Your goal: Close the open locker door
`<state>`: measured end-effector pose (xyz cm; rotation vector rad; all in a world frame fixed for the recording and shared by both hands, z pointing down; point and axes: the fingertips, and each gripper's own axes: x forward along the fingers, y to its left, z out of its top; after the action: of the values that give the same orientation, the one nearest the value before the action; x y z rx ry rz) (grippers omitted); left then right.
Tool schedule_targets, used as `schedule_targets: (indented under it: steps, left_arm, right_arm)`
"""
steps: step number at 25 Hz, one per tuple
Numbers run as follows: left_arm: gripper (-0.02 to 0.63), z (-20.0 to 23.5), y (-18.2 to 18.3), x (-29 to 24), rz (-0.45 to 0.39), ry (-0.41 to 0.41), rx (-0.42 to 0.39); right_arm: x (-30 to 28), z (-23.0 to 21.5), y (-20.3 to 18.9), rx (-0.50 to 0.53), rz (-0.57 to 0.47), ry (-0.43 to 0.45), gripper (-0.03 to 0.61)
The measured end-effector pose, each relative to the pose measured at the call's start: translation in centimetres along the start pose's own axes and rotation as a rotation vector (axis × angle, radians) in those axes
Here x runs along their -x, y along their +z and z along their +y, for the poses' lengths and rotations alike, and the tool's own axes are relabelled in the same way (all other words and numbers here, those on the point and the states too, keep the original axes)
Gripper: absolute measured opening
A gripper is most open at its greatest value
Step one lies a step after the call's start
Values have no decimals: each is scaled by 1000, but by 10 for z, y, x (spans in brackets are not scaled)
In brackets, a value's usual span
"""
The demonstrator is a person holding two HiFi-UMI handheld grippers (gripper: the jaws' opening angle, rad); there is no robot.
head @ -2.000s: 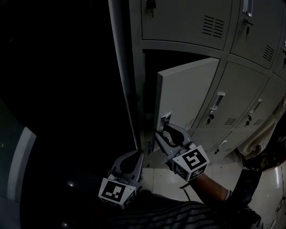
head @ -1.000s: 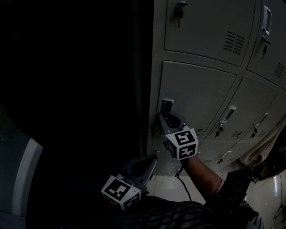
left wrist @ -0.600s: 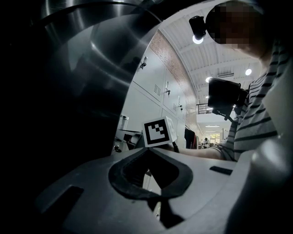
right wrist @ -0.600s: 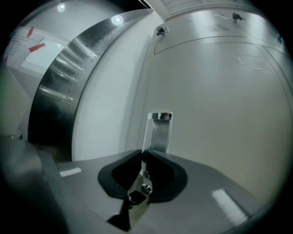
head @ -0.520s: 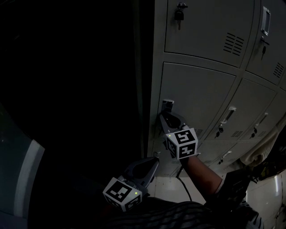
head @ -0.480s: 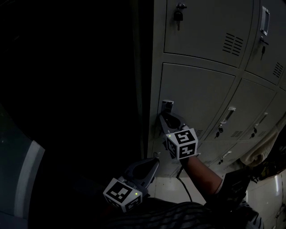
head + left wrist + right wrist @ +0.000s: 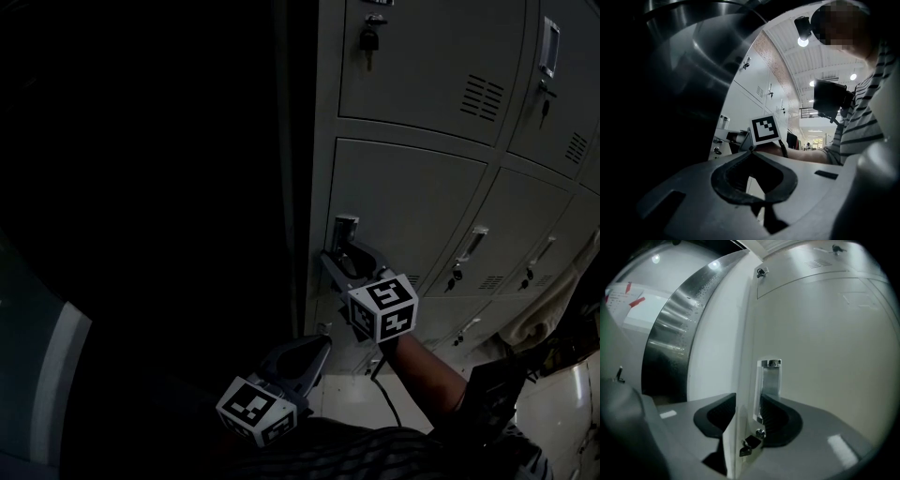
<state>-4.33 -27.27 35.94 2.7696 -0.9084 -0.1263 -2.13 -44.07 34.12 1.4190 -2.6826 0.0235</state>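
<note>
Grey metal locker door [image 7: 403, 202] sits flush in its frame, dead ahead of the right claw [image 7: 749, 401]. Its jaws have just been opening and loosely straddle the upright chrome handle [image 7: 769, 380], no pinch. Left claw [image 7: 751, 157] is pressed together, empty, farther off.

Right arm outstretched, the right gripper [image 7: 336, 255] points level, jaws just opening, apart around the handle [image 7: 769, 380]; the left gripper [image 7: 319, 344] hangs low, jaws together.
</note>
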Motion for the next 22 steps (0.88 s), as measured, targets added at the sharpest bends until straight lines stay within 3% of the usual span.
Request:
schedule_targets:
  steps: [6, 12, 19, 22]
  left_arm:
    - [5, 5, -4, 3, -27, 30, 0]
    - [5, -17, -10, 20, -52, 110, 31]
    - [5, -93, -27, 55, -95, 210, 67]
    - [5, -137, -42, 71, -85, 245, 49]
  right_arm:
    - [38, 9, 2, -27, -25, -8, 166]
    - [132, 18, -1, -55, -63, -63, 133]
    - [266, 47, -31, -62, -25, -73, 3]
    - [320, 63, -51, -72, 12, -66, 2]
